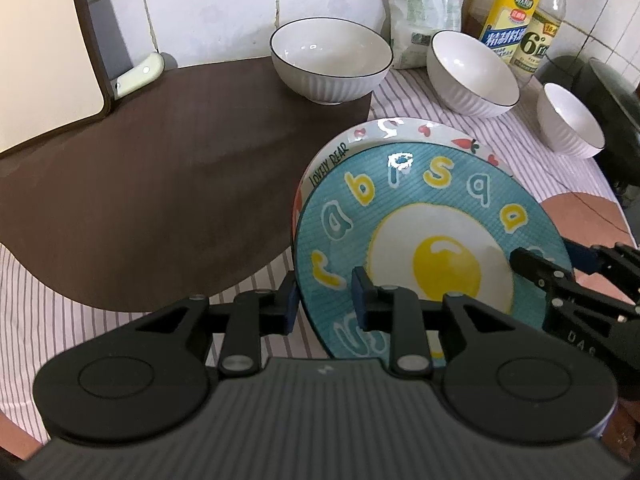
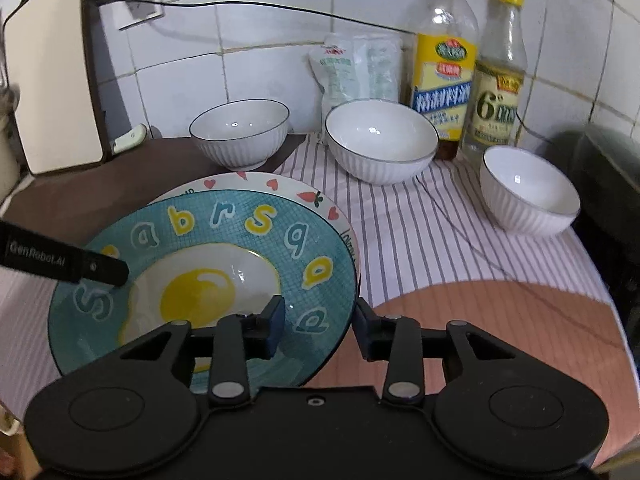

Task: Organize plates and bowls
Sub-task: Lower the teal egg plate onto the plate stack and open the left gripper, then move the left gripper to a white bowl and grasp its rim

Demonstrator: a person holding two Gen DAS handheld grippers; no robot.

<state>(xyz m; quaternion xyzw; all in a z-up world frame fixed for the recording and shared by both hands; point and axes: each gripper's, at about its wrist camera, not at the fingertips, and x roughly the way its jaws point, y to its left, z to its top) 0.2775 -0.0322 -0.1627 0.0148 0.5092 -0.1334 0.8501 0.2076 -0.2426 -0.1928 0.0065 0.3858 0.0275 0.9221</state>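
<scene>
A teal plate with a fried-egg picture and letters lies on top of a white plate with hearts and carrots. My left gripper straddles the teal plate's left rim, open, one pad outside and one over the plate's face; one of its fingers shows over that rim. My right gripper is open around the right rim, with a clear gap beside it. Three white ribbed bowls stand behind.
A brown mat lies left of the plates on the striped cloth. Two bottles and a white bag line the tiled wall. A cutting board leans at the left, a dark pot sits far right.
</scene>
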